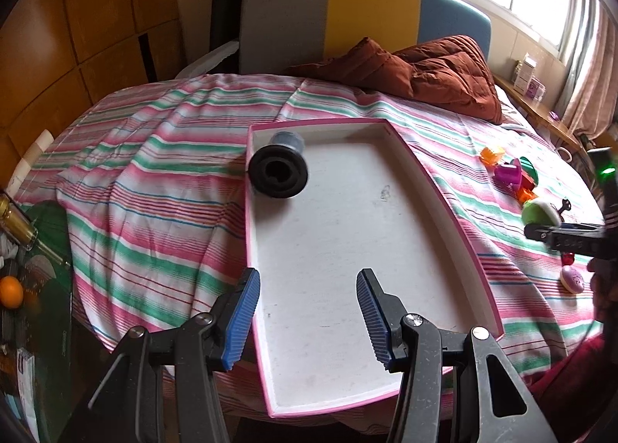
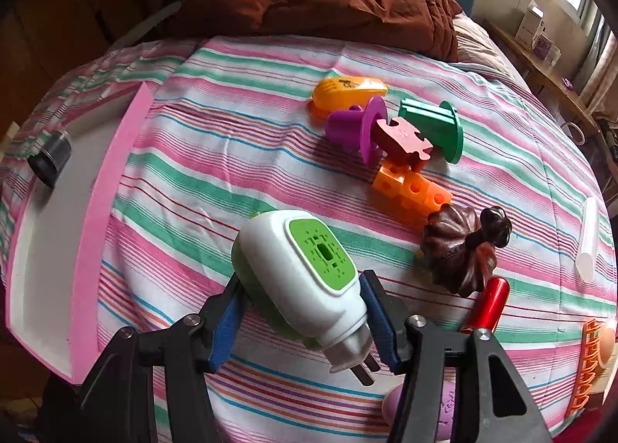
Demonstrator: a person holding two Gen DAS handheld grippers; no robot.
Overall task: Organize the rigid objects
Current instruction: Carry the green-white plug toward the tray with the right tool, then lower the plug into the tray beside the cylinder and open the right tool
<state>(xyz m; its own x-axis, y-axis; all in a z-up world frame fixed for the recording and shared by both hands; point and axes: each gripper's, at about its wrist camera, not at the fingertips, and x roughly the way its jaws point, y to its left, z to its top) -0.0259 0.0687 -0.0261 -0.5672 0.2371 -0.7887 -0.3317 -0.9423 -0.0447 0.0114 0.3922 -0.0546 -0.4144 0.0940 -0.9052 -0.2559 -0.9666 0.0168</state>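
Note:
A pink-rimmed white tray (image 1: 436, 188) lies on the striped bedsheet; it also shows in the right wrist view (image 2: 96, 234). A black spool (image 1: 279, 169) lies in the tray's far left corner and shows small in the right wrist view (image 2: 51, 158). My left gripper (image 1: 307, 317) is open and empty over the tray's near end. My right gripper (image 2: 301, 321) is shut on a white and green plug-in device (image 2: 297, 273) and holds it above the sheet. In the left wrist view the device (image 1: 540, 212) and the right gripper show at the right edge.
Loose toys lie on the sheet right of the tray: a yellow case (image 2: 349, 92), a purple piece (image 2: 357, 128), a green spool (image 2: 436, 126), a pink puzzle piece (image 2: 407, 141), orange cubes (image 2: 411, 190), a dark carved figure (image 2: 463, 250), a red cylinder (image 2: 487, 302). A brown quilt (image 1: 425, 72) lies behind.

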